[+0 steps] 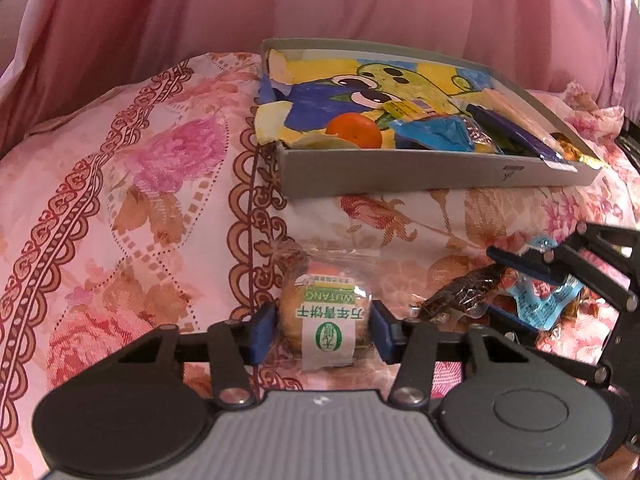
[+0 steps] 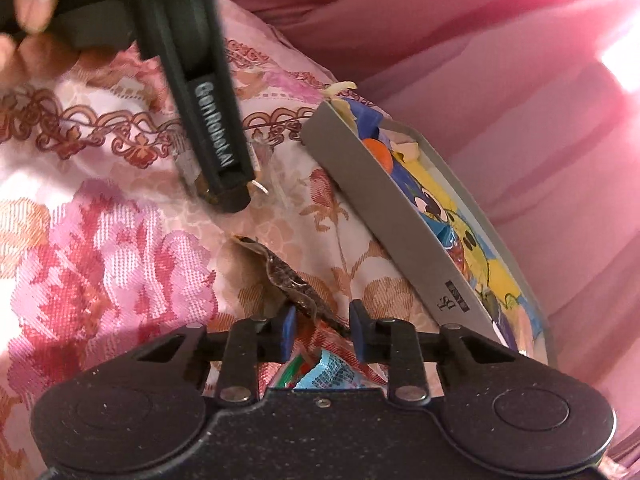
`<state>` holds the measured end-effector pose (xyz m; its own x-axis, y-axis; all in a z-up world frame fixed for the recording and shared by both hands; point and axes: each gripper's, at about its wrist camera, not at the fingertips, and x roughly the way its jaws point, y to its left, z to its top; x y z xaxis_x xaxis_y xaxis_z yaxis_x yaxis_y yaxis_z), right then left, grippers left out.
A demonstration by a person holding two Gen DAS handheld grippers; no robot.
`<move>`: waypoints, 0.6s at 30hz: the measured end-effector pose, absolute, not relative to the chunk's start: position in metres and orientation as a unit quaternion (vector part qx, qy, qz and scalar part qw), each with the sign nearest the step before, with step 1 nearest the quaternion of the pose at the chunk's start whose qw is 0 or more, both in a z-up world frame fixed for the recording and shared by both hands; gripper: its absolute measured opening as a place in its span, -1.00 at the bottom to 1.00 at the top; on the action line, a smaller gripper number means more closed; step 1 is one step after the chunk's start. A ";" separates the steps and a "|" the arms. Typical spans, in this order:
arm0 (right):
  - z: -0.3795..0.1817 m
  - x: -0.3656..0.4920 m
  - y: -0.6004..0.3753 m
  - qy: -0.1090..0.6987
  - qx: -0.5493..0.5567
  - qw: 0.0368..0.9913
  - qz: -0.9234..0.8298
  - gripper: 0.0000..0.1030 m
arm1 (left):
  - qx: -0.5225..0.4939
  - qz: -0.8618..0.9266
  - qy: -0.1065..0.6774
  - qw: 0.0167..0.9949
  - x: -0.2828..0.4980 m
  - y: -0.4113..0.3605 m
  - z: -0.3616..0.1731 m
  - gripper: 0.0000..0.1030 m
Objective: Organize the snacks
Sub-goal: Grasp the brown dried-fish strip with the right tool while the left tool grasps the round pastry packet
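Here two grippers work over a bed cover (image 1: 152, 184) with pink flowers. The left gripper (image 1: 323, 326) has its two blue fingers (image 1: 262, 332) on both sides of one wrapped biscuit (image 1: 326, 316) with a green and white label; the pads seem to touch the wrapper, but I cannot tell if they really press it. The biscuit lies on the cover, just in front of one grey box (image 1: 420, 170).

In the right wrist view, the right gripper (image 2: 323, 330) has its fingers (image 2: 289, 330) spread, and one brown snack in clear wrap (image 2: 288, 276) lies between them, with no clear contact. One light blue packet (image 2: 328, 374) lies under this gripper, mostly hidden by its body.

Inside the box I count one orange fruit (image 1: 354, 130), one blue packet (image 1: 434, 132) and one dark purple packet (image 1: 516, 136); further wrappers at the right end are too crowded to count. A cartoon picture covers the box floor. One hand (image 2: 28, 12), cut off at the upper left corner, holds the left gripper.
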<state>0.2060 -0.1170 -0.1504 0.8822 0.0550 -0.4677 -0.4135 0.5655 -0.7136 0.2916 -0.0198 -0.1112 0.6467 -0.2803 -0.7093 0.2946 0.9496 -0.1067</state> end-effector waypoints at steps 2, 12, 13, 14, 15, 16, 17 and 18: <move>-0.152 0.204 -0.115 0.198 -0.458 0.856 0.135 -0.51 | 0.002 -0.153 0.394 0.906 0.292 -0.020 -0.110 0.01; -0.147 0.195 -0.113 0.195 -0.465 0.852 0.140 -0.62 | -0.043 -0.120 0.405 0.906 0.280 -0.018 -0.098 0.00; -0.146 0.194 -0.114 0.194 -0.466 0.852 0.139 -0.63 | -0.043 -0.119 0.401 0.907 0.277 -0.018 -0.095 0.00; -0.145 0.193 -0.113 0.193 -0.467 0.852 0.137 -0.64 | -0.042 -0.118 0.396 0.909 0.274 -0.019 -0.092 0.00; -0.144 0.191 -0.114 0.193 -0.466 0.853 0.135 -0.65 | -0.040 -0.117 0.393 0.911 0.272 -0.020 -0.089 0.00; -0.143 0.189 -0.113 0.192 -0.466 0.853 0.133 -0.66 | -0.039 -0.115 0.389 0.913 0.269 -0.021 -0.085 0.00; -0.142 0.186 -0.113 0.191 -0.467 0.854 0.130 -0.67 | -0.038 -0.114 0.385 0.915 0.267 -0.021 -0.082 0.00; -0.140 0.183 -0.113 0.190 -0.468 0.854 0.128 -0.70 | -0.038 -0.112 0.380 0.918 0.265 -0.022 -0.079 0.00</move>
